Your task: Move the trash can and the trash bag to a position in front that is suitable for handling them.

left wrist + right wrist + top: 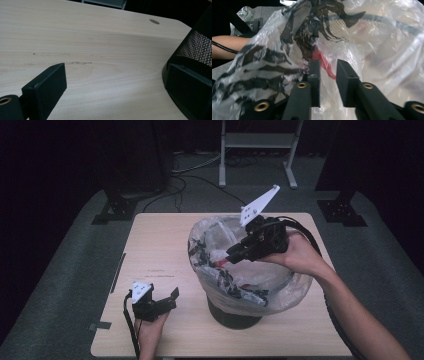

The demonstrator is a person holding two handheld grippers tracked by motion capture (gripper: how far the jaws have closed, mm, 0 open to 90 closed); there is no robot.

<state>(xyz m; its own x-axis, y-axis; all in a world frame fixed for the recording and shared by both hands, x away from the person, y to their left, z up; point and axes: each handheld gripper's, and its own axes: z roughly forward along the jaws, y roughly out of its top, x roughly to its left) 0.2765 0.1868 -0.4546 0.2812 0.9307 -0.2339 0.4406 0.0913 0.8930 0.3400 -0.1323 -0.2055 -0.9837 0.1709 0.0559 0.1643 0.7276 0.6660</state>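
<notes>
My right gripper [328, 75] sits inside the clear plastic bag [280, 292] lining the black mesh bin [235, 317] at mid-worktop [165, 250], jaws slightly parted around a red strip [323, 61] (grip uncertain). My left gripper [167, 301] rests near the front-left edge, jaws wide apart, holding nothing.

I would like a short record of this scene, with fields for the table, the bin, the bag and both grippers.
table: light wood, bare at the left
bin: black mesh waste bin, standing right of centre
bag: clear plastic bag with black print, lining the bin and folded over its rim
red strip: part of the bag, between the right jaws
left gripper: open, low over the table beside the bin
right gripper: jaws slightly apart around the red strip, at the bag's mouth
</notes>
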